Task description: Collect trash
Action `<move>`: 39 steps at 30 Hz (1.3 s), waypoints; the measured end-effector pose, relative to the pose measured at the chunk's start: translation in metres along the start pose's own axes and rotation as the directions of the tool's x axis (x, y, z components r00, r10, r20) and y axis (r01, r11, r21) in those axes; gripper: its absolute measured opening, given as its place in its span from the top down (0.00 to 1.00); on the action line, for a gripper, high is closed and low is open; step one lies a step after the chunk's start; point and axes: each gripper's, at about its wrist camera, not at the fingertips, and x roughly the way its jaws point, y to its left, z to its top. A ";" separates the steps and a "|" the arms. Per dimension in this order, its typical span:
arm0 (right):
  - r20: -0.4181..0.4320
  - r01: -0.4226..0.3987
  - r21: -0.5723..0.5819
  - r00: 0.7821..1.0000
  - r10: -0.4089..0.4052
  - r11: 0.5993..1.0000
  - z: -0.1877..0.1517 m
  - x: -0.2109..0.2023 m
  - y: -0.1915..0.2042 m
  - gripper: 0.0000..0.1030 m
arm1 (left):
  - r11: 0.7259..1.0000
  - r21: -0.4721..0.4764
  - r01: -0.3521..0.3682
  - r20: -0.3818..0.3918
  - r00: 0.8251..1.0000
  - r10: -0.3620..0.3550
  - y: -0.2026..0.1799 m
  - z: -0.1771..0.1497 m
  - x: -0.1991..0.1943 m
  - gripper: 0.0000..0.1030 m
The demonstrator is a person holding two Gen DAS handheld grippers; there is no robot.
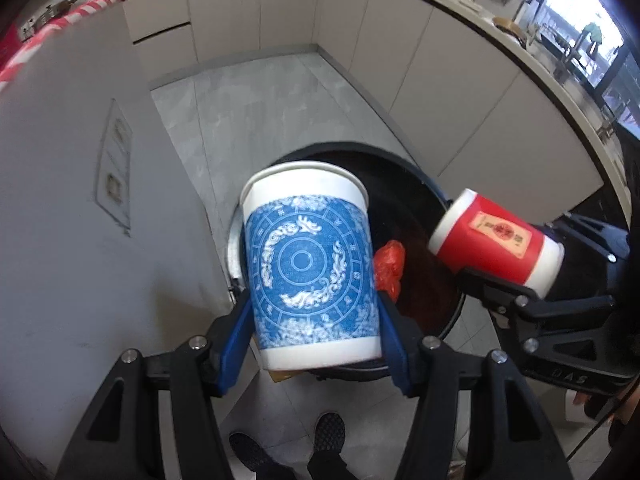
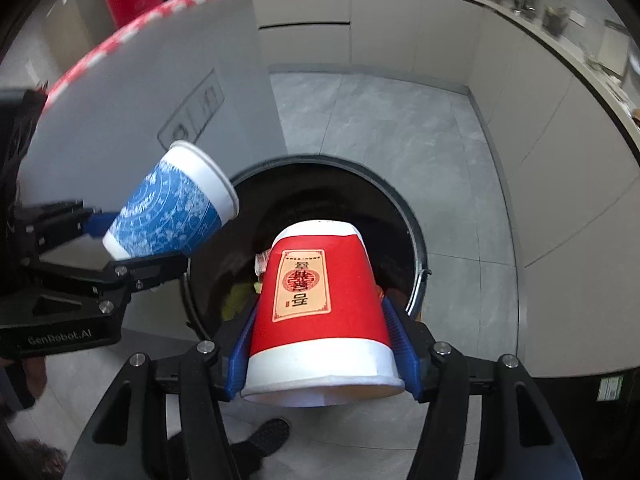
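A blue-and-white patterned paper cup (image 1: pixel 312 264) sits between the blue pads of my left gripper (image 1: pixel 312 304), which is shut on its lower half, mouth pointing away. In the right wrist view the same blue cup (image 2: pixel 172 208) tilts over the bin's left edge in the left gripper (image 2: pixel 136 240). My right gripper (image 2: pixel 320 308) is shut on a red paper cup (image 2: pixel 316 304) with a beige label, wide rim toward the camera. The red cup (image 1: pixel 496 240) and right gripper (image 1: pixel 516 248) show at right. Both cups hang above a round black trash bin (image 2: pixel 416 248) on the floor.
Inside the bin (image 1: pixel 440 196) lie a red plastic bag (image 1: pixel 390 264) and yellowish scraps (image 2: pixel 240 296). A grey wall with a socket panel (image 1: pixel 114 168) stands at left, pale cabinets (image 2: pixel 520 120) behind and right. A person's black shoes (image 1: pixel 328 436) are on the tiled floor below.
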 end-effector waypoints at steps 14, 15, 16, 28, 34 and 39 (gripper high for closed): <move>0.037 0.120 0.109 0.992 -0.124 0.987 -0.021 0.000 -0.045 0.00 | 0.983 -0.085 -0.162 0.042 0.985 0.166 0.015 -0.019 -0.001 0.02; 0.037 0.124 0.112 0.991 -0.129 0.986 -0.024 -0.001 -0.043 0.00 | 0.982 -0.083 -0.167 0.042 0.984 0.171 0.013 -0.022 -0.002 0.02; 0.039 0.127 0.115 0.990 -0.133 0.985 -0.026 -0.003 -0.039 0.00 | 0.983 -0.085 -0.164 0.039 0.985 0.168 0.011 -0.025 -0.003 0.02; 0.089 0.119 0.202 0.986 -0.140 0.972 -0.035 -0.059 -0.023 0.00 | 0.988 -0.065 -0.137 0.125 0.982 0.144 0.006 -0.023 -0.067 0.02; 0.153 0.118 0.218 0.976 -0.153 0.969 -0.032 -0.111 -0.006 0.00 | 0.992 -0.051 -0.116 0.186 0.975 0.124 -0.001 -0.022 -0.113 0.02; 0.188 0.126 0.214 0.968 -0.168 0.969 -0.032 -0.149 0.017 0.00 | 0.992 -0.052 -0.118 0.236 0.963 0.127 0.000 -0.030 -0.147 0.02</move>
